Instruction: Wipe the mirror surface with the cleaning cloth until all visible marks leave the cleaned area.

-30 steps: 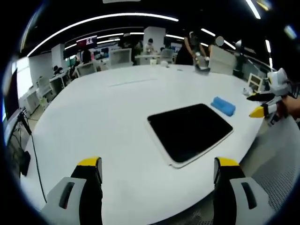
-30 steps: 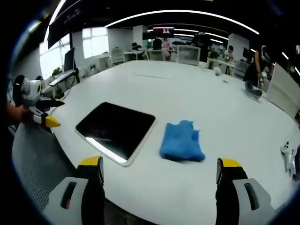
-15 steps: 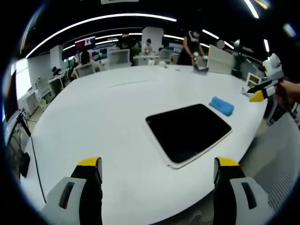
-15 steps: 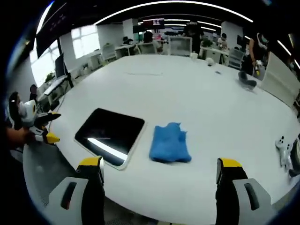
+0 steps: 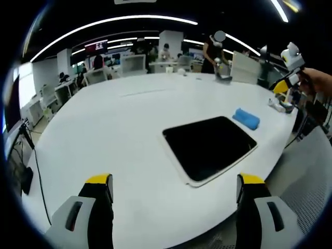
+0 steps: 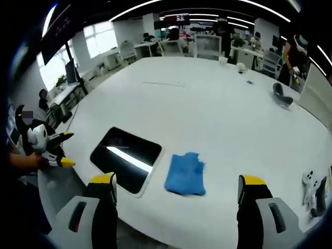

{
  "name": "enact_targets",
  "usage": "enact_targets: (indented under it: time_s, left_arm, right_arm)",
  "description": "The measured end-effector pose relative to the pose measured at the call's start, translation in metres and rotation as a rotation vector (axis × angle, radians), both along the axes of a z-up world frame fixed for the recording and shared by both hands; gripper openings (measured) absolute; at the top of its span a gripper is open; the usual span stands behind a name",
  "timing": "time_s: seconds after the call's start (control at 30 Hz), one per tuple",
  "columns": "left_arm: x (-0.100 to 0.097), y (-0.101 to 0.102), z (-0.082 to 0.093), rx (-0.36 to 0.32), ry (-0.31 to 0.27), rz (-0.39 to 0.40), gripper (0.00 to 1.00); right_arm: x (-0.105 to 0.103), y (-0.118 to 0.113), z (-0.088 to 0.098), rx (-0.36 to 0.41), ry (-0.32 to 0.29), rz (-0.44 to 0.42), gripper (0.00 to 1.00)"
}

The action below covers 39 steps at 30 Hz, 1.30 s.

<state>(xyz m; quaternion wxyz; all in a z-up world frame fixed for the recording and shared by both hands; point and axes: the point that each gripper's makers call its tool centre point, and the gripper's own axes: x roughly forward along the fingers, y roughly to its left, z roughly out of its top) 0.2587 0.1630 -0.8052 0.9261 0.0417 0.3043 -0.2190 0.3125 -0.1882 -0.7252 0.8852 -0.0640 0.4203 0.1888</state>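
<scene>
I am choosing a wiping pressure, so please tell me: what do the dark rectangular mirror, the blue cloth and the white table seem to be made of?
The dark rectangular mirror looks like glossy glass in a pale frame: it reflects a ceiling light as a sharp streak. The blue cloth looks like soft matt fabric, perhaps microfibre, lying crumpled in folds. The white table seems smooth laminate or painted board with a faint sheen; which one I cannot tell.

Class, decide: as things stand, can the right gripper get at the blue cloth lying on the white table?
Probably yes: the crumpled blue cloth lies ahead of the open right gripper, beside the dark mirror, nothing between.
</scene>
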Motion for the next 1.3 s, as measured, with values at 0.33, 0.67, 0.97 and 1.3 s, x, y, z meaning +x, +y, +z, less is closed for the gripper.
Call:
enact_targets:
  time_s: [0.33,0.67,0.97,1.3]
  left_arm:
    - [0.001,0.001,0.001,-0.009,-0.001,0.007,1.00]
    - [0.000,0.000,-0.001,-0.002,0.009,-0.001,1.00]
    - [0.000,0.001,-0.002,0.001,0.010,0.004,1.00]
    - [0.000,0.001,-0.003,0.005,0.018,-0.003,1.00]
  right_arm:
    - [0.008,0.001,-0.006,-0.005,0.259,0.051,0.81]
    - [0.025,0.001,0.000,-0.020,0.340,0.074,0.89]
    - [0.038,0.000,-0.004,-0.052,0.331,0.079,0.83]
    - [0.046,-0.004,-0.030,-0.082,0.274,0.069,0.76]
